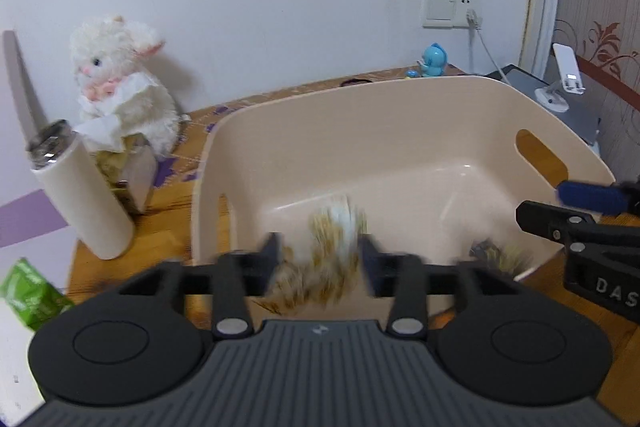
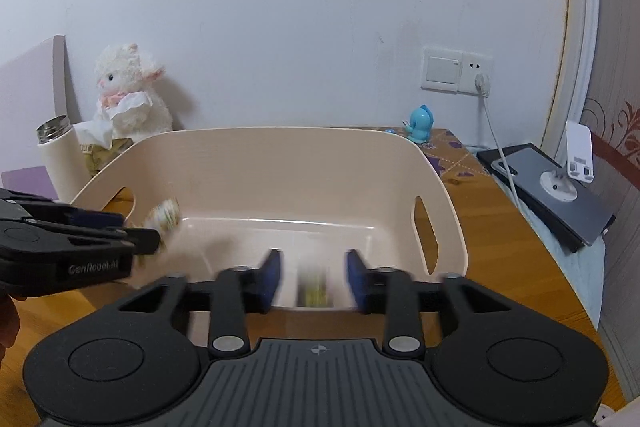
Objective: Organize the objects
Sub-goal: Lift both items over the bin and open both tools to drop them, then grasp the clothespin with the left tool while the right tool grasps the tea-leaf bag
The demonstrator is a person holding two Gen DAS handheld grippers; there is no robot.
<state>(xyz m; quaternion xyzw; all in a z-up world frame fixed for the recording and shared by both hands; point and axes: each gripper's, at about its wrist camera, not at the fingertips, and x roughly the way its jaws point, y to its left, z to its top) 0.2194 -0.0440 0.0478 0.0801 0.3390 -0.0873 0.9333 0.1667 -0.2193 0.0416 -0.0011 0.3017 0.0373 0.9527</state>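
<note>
A beige plastic bin (image 1: 400,131) with handle cutouts stands on the wooden table; it also shows in the right wrist view (image 2: 280,163). My left gripper (image 1: 318,255) sits over the bin's near rim with a blurred yellow-white packet (image 1: 332,255) between its fingers; the jaws stand apart. The same packet (image 2: 164,217) shows by the left gripper's tips in the right wrist view. My right gripper (image 2: 312,279) is open over the bin's near edge, with a blurred yellow-green packet (image 2: 314,285) in the gap, touching neither pad.
A white plush lamb (image 1: 120,83), a tissue box (image 1: 128,167) and a cream flask (image 1: 80,195) stand left of the bin. A green pack (image 1: 28,291) lies at far left. A blue toy (image 2: 420,125), a wall socket with cable (image 2: 480,83) and a phone stand (image 2: 572,167) are at right.
</note>
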